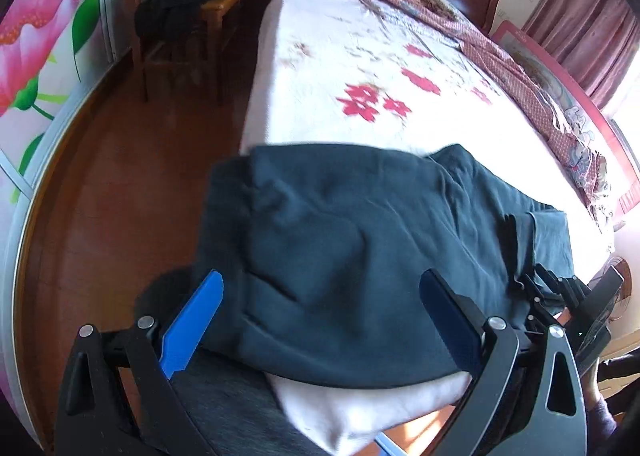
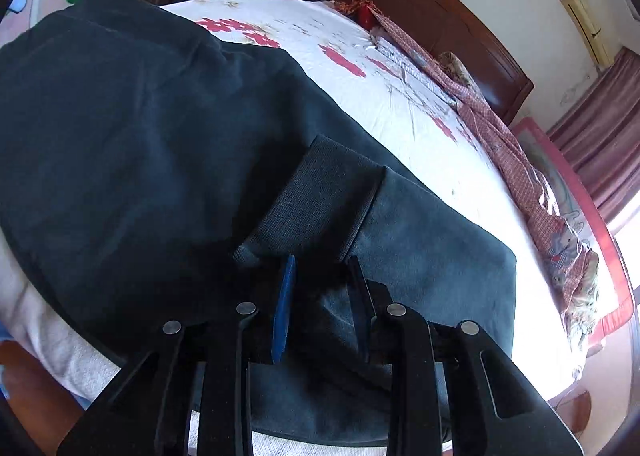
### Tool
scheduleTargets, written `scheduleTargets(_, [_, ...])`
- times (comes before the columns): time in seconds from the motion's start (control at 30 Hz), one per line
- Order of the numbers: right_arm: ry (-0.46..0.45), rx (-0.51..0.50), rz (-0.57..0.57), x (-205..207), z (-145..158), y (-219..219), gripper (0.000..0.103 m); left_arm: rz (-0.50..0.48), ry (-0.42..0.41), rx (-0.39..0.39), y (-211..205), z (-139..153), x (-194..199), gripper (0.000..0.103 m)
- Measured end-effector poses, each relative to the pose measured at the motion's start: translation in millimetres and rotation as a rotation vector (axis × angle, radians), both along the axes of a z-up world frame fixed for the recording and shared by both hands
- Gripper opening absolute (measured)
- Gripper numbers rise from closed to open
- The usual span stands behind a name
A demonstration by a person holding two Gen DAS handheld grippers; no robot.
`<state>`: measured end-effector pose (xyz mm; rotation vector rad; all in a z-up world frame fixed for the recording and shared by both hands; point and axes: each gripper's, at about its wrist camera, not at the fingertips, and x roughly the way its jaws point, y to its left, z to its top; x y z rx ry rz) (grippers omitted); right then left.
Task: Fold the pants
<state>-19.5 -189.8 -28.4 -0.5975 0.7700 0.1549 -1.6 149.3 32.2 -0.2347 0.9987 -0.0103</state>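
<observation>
Lying on the near corner of the bed [image 1: 320,55], the dark pants [image 1: 340,236] are ready for folding. The left gripper [image 1: 320,296] is wide open, holding nothing. The right gripper [image 2: 324,296] pinches the pants' edge, probably to pull it over.

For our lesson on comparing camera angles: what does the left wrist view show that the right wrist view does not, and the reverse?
Only the left wrist view shows the left gripper, jaws wide apart over the pants, and the wooden floor.
Only the right wrist view shows the ribbed cuff and the right gripper clamped on the fabric.
Both show the pants, the floral bedsheet and the headboard.
</observation>
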Motion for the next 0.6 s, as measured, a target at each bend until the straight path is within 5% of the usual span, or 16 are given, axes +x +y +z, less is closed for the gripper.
scheduleTargets(0.13, [0.034, 0.031, -0.019, 12, -1, 0, 0.027, -0.056, -0.019, -0.130, 62, -17, 19, 0.101])
scheduleTargets(0.3, [0.060, -0.039, -0.020, 24, -11, 12, 0.027, -0.081, 0.139, -0.493, 98, -77, 43, 0.101])
scheduleTargets(0.4, [0.086, -0.061, -0.026, 30, -11, 15, 0.027, -0.096, 0.204, -0.608, 98, -100, 49, 0.101])
scheduleTargets(0.53, [0.112, -0.085, -0.033, 41, -11, 17, 0.027, -0.154, 0.226, -0.579, 87, -105, 54, 0.099])
scheduleTargets(0.6, [0.114, -0.101, -0.035, 41, -11, 19, 0.027, -0.163, 0.244, -0.573, 85, -105, 57, 0.077])
